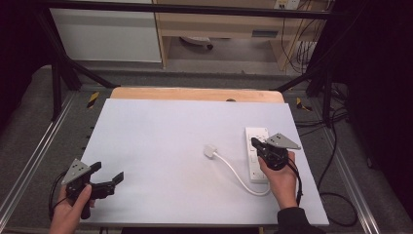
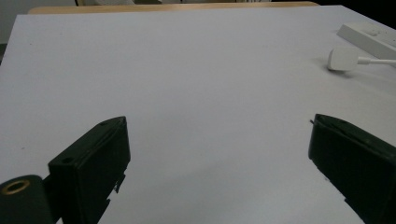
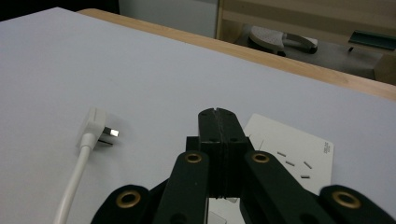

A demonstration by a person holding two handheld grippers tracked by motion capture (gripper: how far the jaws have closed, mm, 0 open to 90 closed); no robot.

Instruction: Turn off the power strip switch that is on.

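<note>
Two grippers are in play over the white table (image 1: pixel 160 146). The right gripper (image 1: pixel 255 143) hangs over the power strip (image 1: pixel 256 136), its jaws pressed together with nothing between them — the right gripper view shows the two black jaws meeting edge to edge, empty. The power strip lies directly under and just beyond the closed fingertips; whether they touch its face cannot be told. The plug (image 3: pixel 95 125) lies loose on the table, off to the left of those fingertips in the right gripper view, prongs bare and pointing toward the strip, its white cable (image 1: pixel 238 176) curving back to the strip's near end.

The left gripper (image 1: pixel 108 174) hovers well apart from all this, jaws spread wide, nothing between them. Plug and strip sit far ahead of its fingers, toward the right.

Progress, as judged: the work appears to concern the strip and its plug. The plug is unplugged and ungripped, so nothing is seated yet; if plugging in is intended, pick-up, alignment and insertion all remain.

Hard to make out: the strip's near half is covered by the right gripper and hand in the high view — any switch there is hidden. Socket slots show faintly in the right gripper view.
</note>
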